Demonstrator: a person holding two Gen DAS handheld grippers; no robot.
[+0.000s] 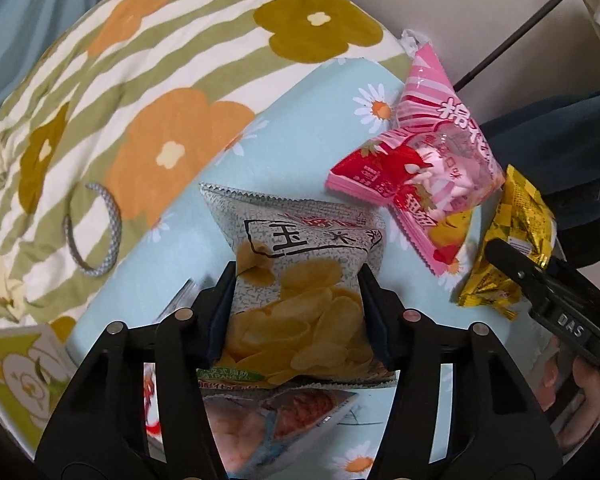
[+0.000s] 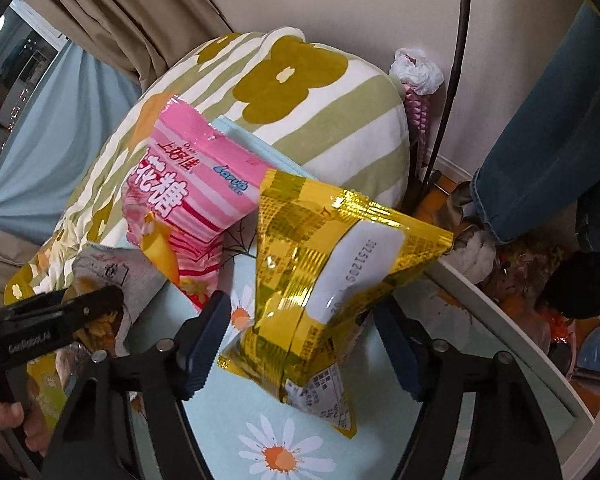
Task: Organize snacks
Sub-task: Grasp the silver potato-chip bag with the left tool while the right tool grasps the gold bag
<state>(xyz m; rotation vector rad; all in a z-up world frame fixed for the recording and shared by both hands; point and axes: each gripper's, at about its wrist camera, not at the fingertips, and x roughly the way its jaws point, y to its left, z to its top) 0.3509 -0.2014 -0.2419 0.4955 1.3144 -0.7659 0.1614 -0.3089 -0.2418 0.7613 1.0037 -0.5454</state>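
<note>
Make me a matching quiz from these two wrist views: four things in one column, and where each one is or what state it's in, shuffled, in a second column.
Things
1. grey chip bag
2. gold foil bag
3. pink marshmallow bag
4. floral quilt

Places or states
A. lies loose on the daisy cloth, in no tool
B. bunched up behind the daisy cloth
C. squeezed in the left tool
D. between the fingers of the right tool, which sit apart from its sides

Pairs: 1-C, 2-D, 3-A, 4-B
</note>
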